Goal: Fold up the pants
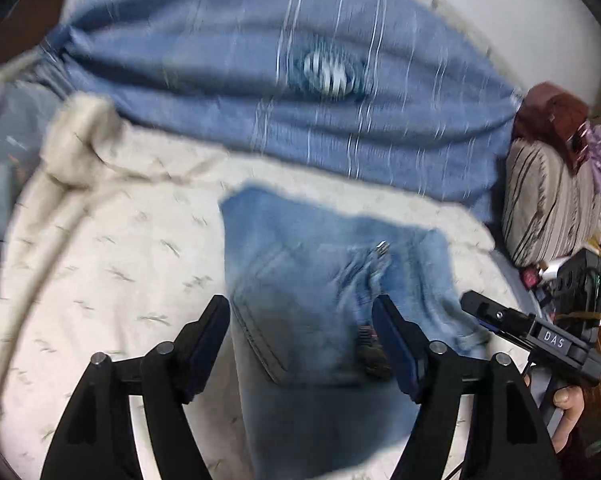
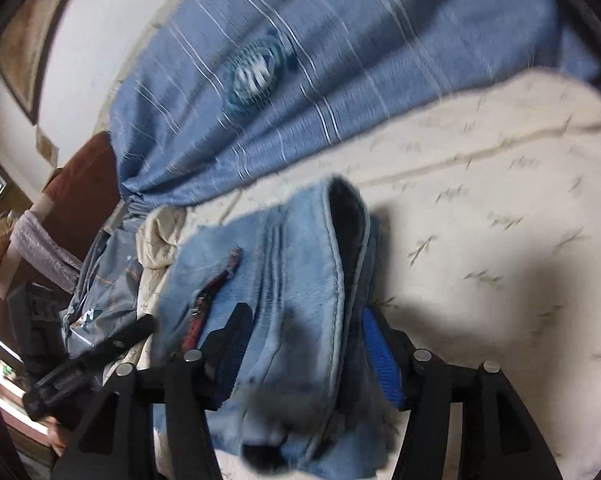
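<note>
- The pants [image 1: 324, 288], light blue denim, lie bunched on a cream bedsheet [image 1: 112, 264] printed with small grey sprigs; their waist end runs between and ahead of the left gripper [image 1: 301, 322], whose jaws stand spread on either side of the cloth without closing on it.
- From this wide stance I judge the left gripper is lining up to take a fresh hold on the waistband, or has just let go; which of the two the pictures do not tell.
- The right gripper [image 2: 302, 340] has a thick wad of the denim filling the space between its jaws, with a stitched hem edge and the darker inner face of the cloth curling up just ahead of them. The jaws appear to be pinching the pants, probably to lift that part and carry it across for a fold.
- The denim looks soft and washed, heavy enough to sag in folds; a dark red strap or tag [image 2: 214, 284] lies on it to the left of the right jaws.
- Beyond both grippers hangs a blue striped cloth [image 1: 300, 80], blurred, so the hands may be moving.
- A striped pillow [image 1: 548, 204] sits far right of the left jaws.
</note>
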Demonstrator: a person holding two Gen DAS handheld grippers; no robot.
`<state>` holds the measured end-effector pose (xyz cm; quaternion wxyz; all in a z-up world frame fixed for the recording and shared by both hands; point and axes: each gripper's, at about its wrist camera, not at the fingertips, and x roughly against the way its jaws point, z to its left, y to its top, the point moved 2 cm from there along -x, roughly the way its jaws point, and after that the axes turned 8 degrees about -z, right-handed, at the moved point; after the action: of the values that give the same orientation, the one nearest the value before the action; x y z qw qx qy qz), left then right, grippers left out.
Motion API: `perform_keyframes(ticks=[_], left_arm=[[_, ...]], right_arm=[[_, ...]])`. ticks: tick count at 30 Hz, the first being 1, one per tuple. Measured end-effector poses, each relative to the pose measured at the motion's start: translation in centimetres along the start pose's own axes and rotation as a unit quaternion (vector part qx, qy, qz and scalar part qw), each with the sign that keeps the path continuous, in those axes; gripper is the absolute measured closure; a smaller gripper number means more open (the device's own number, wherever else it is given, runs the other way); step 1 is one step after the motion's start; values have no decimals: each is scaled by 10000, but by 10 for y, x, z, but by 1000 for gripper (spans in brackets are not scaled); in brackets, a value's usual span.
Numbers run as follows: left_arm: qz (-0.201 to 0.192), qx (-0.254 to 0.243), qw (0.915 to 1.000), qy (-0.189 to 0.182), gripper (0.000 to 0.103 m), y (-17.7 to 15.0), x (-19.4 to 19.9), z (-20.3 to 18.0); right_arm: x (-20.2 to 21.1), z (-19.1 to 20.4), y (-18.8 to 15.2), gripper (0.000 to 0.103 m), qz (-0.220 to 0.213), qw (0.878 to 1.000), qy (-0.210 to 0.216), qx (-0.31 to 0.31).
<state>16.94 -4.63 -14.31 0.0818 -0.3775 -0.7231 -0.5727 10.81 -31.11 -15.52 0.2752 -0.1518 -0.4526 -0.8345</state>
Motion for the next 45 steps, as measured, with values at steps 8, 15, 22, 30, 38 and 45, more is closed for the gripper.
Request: perform_keyframes(ticks=[8,15,22,30,38,45], left_arm=[[-1024,-714,9878,934,11,3,107,-15],[-2004,-1058,9613,1570,0,25,190,-39],[-2504,-1129,9487,1567,0,27,241,-54],[-2654,-1215,9380,1867,0,23,251,-56],[-2242,-1166,9458,2038,0,12,232,-50],[-2135,-1231,9472,2049,0,8,228,-54]], right_arm=[[98,22,-9,38,-1352,9902,-43,342],[161,76,-20,34,-2003,9759,-13,869],[200,129,-26,30,-2381,9614,143,1372],[225,160,-39,28,-2568,9502,105,1764],[224,160,-51,28,-2424,9530,-86,1817],[216,159,-57,28,-2234,9564,-176,1871]])
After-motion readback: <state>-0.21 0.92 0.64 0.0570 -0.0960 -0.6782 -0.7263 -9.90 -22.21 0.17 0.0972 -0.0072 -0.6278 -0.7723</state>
